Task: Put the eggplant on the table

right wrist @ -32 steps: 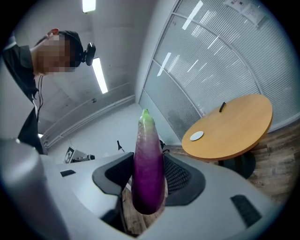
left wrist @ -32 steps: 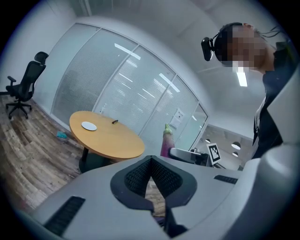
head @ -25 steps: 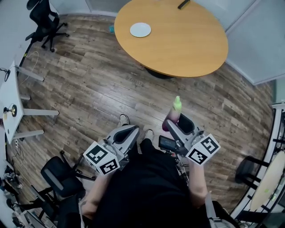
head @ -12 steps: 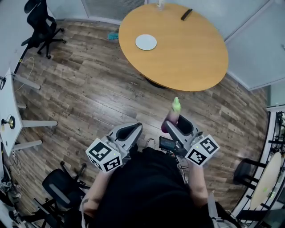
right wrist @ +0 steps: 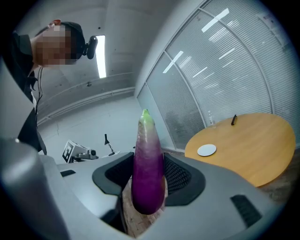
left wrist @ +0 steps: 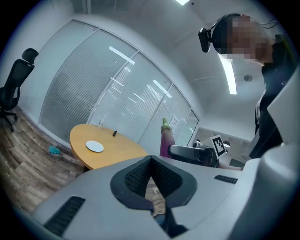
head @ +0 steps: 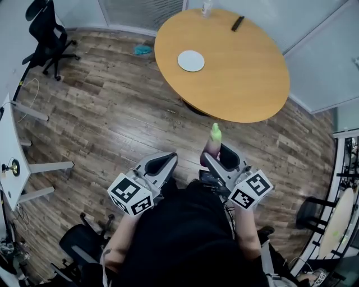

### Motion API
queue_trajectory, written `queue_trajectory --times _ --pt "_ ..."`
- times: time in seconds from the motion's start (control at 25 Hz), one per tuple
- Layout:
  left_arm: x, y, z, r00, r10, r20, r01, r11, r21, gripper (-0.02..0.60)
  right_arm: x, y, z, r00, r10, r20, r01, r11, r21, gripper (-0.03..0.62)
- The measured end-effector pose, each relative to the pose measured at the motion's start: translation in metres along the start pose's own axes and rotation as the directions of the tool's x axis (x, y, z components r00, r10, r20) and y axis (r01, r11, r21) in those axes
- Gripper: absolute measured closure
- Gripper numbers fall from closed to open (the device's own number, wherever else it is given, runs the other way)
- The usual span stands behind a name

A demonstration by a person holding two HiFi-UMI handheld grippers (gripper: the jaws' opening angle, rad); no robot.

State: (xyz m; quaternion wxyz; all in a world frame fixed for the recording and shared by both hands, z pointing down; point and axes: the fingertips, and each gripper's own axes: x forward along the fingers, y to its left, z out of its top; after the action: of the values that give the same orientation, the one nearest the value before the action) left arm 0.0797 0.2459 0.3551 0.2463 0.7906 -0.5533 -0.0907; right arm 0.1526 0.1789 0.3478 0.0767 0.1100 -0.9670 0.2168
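- Right tongs (right wrist: 149,183) were clamped on the eggplant (right wrist: 148,164): purple body between the pads, green tip pointing up.
- Eggplant was over the wood floor (head: 112,112), short of the round table (head: 252,84).
- Left tongs (left wrist: 151,161) were closed, tips together, nothing held.
- On the table: a white plate (head: 191,60) and a dark slim object (head: 238,23) at the far edge.
- Teal item (head: 142,50) lay on the floor beside the table; office chair (head: 47,31) stood far left.

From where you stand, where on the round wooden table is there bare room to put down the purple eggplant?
Room for the purple eggplant: the round wooden table is bare over its whole near and right part, between the small white plate and the near rim. The far edge is busier: a black bar-shaped object and a clear bottle are there.
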Motion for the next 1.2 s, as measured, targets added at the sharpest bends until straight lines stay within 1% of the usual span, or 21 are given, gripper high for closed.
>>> queue_trajectory --times 0.2,0.36,0.48,0.6,0.76,1.0,1.2 --pt "-0.005 0.019 0.004 1.0 -0.015 -0.023 0.015 1.0 0.023 0.571 0.022 0.009 -0.004 1.0 -0.012 -0.014 0.011 1.0 -0.006 0.387" --pt "-0.009 0.032 0.005 0.999 -0.022 -0.03 0.022 1.0 0.001 0.571 0.033 0.015 -0.007 0.999 -0.022 -0.04 0.021 1.0 -0.012 0.385" --pt "-0.004 0.036 0.002 0.998 -0.031 -0.046 0.03 0.999 -0.014 0.571 0.037 0.012 -0.004 0.999 -0.031 -0.042 0.031 0.999 -0.011 0.386" --pt "0.009 0.04 0.002 0.998 -0.03 -0.055 0.03 0.999 -0.011 0.571 0.041 -0.003 -0.001 0.999 -0.026 -0.043 0.026 1.0 -0.004 0.387" --pt "0.027 0.054 0.012 0.999 0.0 -0.043 -0.001 1.0 -0.012 0.571 0.056 -0.03 0.006 0.999 -0.012 -0.051 0.013 1.0 0.005 0.386" --pt "0.035 0.087 0.039 0.998 0.054 -0.026 -0.054 0.998 0.012 0.571 0.103 -0.053 0.037 0.999 0.035 -0.033 -0.036 0.999 -0.01 0.385" --pt "0.065 0.114 0.065 0.996 0.092 -0.018 -0.091 0.995 0.038 0.569 0.132 -0.089 0.066 0.998 0.064 -0.017 -0.065 0.998 -0.014 0.386"
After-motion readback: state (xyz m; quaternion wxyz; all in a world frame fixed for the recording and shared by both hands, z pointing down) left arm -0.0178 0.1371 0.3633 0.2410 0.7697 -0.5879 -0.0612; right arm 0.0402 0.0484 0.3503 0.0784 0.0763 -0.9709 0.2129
